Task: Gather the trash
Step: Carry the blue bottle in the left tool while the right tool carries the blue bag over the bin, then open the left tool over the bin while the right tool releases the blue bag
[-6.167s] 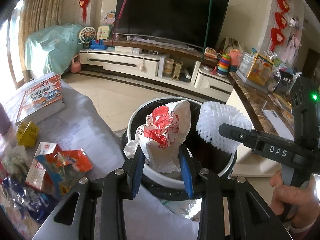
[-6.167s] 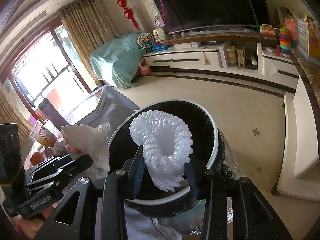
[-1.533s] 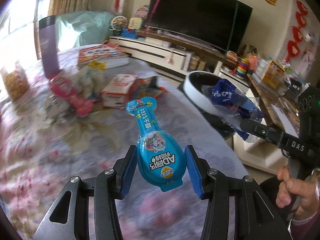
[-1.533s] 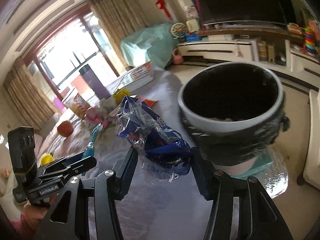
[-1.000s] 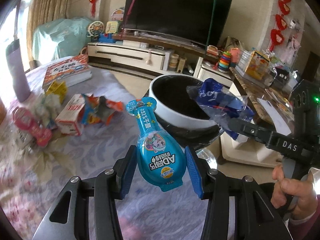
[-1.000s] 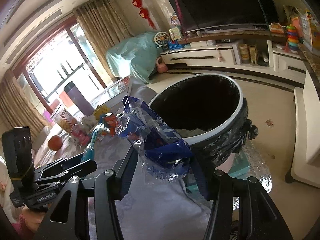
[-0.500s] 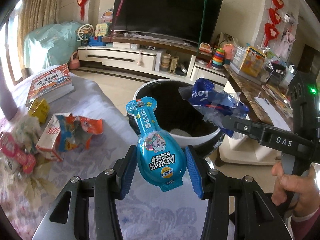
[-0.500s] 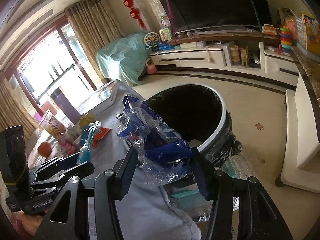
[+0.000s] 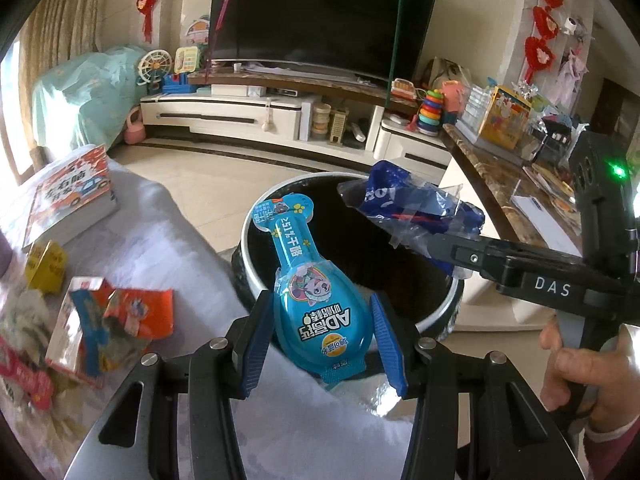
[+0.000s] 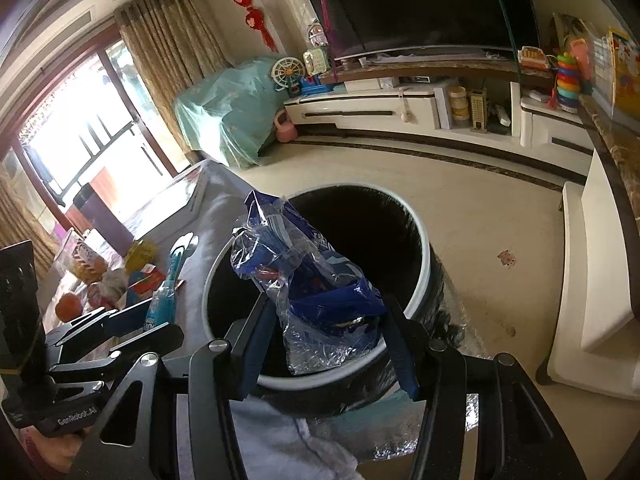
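Observation:
My left gripper (image 9: 322,320) is shut on a turquoise cheese-stick package (image 9: 316,300) and holds it over the near rim of the white-rimmed trash bin (image 9: 250,264). My right gripper (image 10: 328,328) is shut on a crumpled blue and clear plastic wrapper (image 10: 316,280) above the same bin (image 10: 420,280), whose inside is black. The wrapper also shows in the left wrist view (image 9: 408,208), over the bin's right side. The left gripper with its package shows in the right wrist view (image 10: 160,304) at the left.
A table with a pale cloth (image 9: 168,240) lies left of the bin, with a red and white carton (image 9: 80,320), orange wrapper (image 9: 144,312), yellow box (image 9: 46,268) and a book (image 9: 68,196). A TV cabinet (image 9: 248,116) stands behind.
Both grippers have swung from the table toward the bin with their loads. The bin now sits nearer and directly below both held items.

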Motion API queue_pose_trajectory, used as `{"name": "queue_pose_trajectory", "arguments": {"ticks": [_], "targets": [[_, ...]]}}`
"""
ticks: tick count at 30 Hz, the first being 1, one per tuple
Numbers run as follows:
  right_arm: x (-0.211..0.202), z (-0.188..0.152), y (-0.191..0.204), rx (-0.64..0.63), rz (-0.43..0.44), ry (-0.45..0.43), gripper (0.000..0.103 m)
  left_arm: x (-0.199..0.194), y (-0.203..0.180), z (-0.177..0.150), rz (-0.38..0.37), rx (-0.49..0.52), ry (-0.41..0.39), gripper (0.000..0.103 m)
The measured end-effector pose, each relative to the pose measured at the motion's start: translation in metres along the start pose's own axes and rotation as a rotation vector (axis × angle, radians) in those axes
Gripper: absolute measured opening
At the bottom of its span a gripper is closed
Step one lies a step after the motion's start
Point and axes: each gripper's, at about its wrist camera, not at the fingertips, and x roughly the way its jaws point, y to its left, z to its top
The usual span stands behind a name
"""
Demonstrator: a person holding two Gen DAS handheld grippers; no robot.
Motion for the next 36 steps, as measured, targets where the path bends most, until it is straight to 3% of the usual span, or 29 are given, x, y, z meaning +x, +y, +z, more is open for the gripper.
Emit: {"name": "queue_pose_trajectory", "arguments": {"ticks": [15,21,23,26,36], "targets": [[0.023,0.019,-0.017,0.009,-0.008,0.037,0.055,0.034,-0.005,0.022,0.003,0.006,0.027,0.047],[0.025,0.022,-0.018,0.034,0.008,0.043,0.061,0.039,-0.006,0.024,0.025,-0.014,0.034,0.052],[0.024,0.022,-0.016,0.033,0.003,0.038,0.066,0.035,-0.007,0.02,0.024,-0.023,0.023,0.058],[0.019,0.021,-0.014,0.032,0.009,0.02,0.074,0.031,-0.01,0.016,0.028,-0.025,0.011,0.059],[-0.004,0.007,0.006,0.03,0.044,-0.042,0.08,-0.004,0.002,-0.028,0.031,-0.11,-0.002,0.061]]}}
